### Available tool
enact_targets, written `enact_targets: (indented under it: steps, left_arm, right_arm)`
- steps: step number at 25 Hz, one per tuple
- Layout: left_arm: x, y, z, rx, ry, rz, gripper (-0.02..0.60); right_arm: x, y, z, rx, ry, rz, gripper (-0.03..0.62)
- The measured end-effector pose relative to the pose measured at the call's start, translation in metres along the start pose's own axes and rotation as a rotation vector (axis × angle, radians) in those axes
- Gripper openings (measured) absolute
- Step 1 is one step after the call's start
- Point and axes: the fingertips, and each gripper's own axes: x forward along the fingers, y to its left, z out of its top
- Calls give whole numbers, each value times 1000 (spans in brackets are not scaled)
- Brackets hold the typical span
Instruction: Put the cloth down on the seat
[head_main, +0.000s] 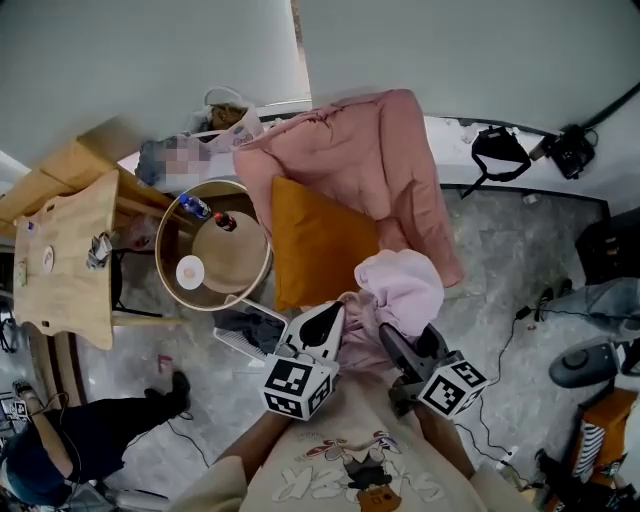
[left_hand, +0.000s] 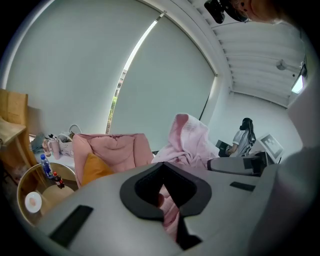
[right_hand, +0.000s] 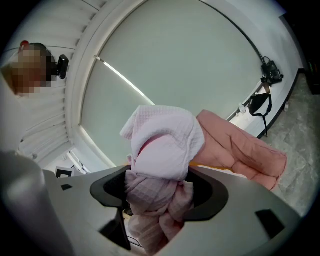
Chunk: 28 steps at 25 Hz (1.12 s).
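I am facing the pink armchair (head_main: 370, 160) and orange cushion (head_main: 315, 240). The waffle cloth (head_main: 405, 285) is hanging short of the seat, and I am judging it limp and light. The right gripper (head_main: 405, 345) is clamping a thick wad in its jaws, and the left gripper (head_main: 325, 320) jaws are pinching a thin fold.

Home-like sitting room, pink armchair (head_main: 370, 160) with orange cushion (head_main: 315, 240), round side table (head_main: 262, 262), wooden table (head_main: 65, 260), drawn window blinds (left_hand: 100, 75), cables (head_main: 505, 345) and camera gear (head_main: 570, 150) about the floor (head_main: 500, 250)

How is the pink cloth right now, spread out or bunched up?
Bunched up. The cloth is a crumpled wad pinched in the left claw and the right claw, not yet laid on the armchair.
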Motion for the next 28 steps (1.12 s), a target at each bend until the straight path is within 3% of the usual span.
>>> enact_targets:
  steps: [12, 23, 28]
  left_arm:
    - [115, 4, 31, -11, 50, 80, 5]
    - [189, -1, 20, -19, 147, 93, 5]
    - [207, 22, 12, -43, 167, 104, 5]
  right_arm:
    - [47, -88, 74, 52, 64, 43, 330]
    - [82, -152, 94, 137, 142, 50, 330]
    - [107, -169, 99, 145, 152, 39, 330]
